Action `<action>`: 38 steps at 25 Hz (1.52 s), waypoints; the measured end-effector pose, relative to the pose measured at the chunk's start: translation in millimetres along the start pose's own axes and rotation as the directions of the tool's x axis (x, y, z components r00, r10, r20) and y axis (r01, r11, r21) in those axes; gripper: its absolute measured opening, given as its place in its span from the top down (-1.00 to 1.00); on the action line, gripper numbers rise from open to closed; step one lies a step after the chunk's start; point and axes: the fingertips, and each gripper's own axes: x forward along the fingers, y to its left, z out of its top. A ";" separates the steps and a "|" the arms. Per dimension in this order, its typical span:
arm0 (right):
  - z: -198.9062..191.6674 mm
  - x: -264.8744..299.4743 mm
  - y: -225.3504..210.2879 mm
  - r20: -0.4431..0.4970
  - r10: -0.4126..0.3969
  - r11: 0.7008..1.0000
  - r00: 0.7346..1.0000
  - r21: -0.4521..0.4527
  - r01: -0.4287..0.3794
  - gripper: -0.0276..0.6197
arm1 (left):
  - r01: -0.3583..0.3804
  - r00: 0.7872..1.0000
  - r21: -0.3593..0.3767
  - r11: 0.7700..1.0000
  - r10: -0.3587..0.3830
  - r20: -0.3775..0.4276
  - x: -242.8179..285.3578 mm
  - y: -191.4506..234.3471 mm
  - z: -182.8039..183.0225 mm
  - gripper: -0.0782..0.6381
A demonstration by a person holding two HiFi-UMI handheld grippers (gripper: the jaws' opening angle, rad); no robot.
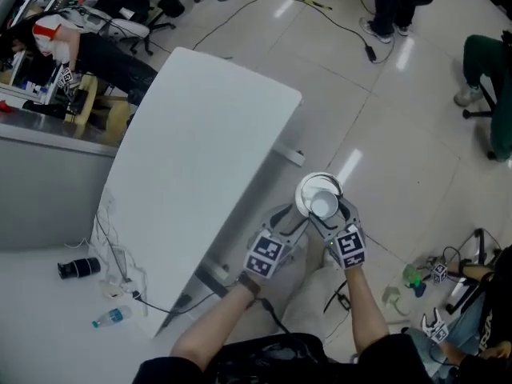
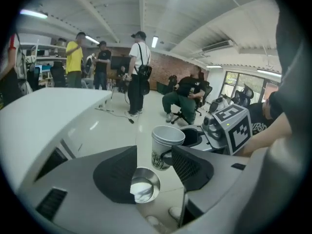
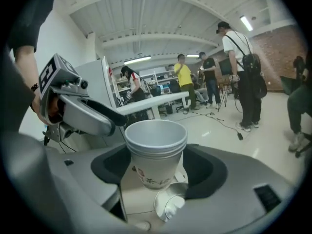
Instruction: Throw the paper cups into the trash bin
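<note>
The right gripper pinches a nested stack of paper cups by the lower wall, one dark pad on each side. The stack hangs upright in the air directly above the trash bin. That looks like the reason for the hold: with the cups lined up over the bin's mouth, spreading the jaws should let them fall straight in. The left gripper is beside the right one, also above the bin, with its jaws spread and nothing between its pads. Through the gap it shows only the bin's shiny round rim and pale lining. The cups show just past its right jaw, so it appears to be waiting, not helping with the hold. The cups are white paper, and several rolled rims stacked close at the top show there is more than one. They are empty inside, with a small red and dark printed mark low on the outer wall. Beyond the bin, on the left gripper's side, stands a white table, well apart from the cups.
</note>
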 end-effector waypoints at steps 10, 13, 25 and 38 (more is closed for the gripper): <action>-227.0 139.3 -71.8 -0.245 -0.001 0.996 0.970 0.085 0.023 -0.14 | -0.023 0.991 -0.129 0.991 0.005 -0.134 148.3 54.5 -143.7 0.16; -293.1 175.8 -82.5 -0.346 0.019 0.994 0.938 0.106 0.019 -0.14 | -0.042 0.986 -0.152 0.987 0.016 -0.167 179.0 74.9 -187.9 0.16; -428.6 253.8 -83.3 -0.740 0.123 0.981 0.661 0.192 0.033 -0.15 | -0.042 0.962 -0.184 0.982 -0.010 -0.271 211.9 90.1 -287.3 0.16; -284.7 124.2 -47.3 -0.515 0.111 0.927 0.850 0.363 0.099 -0.09 | 0.028 0.969 -0.194 0.981 -0.074 -0.236 121.9 24.9 -180.4 0.16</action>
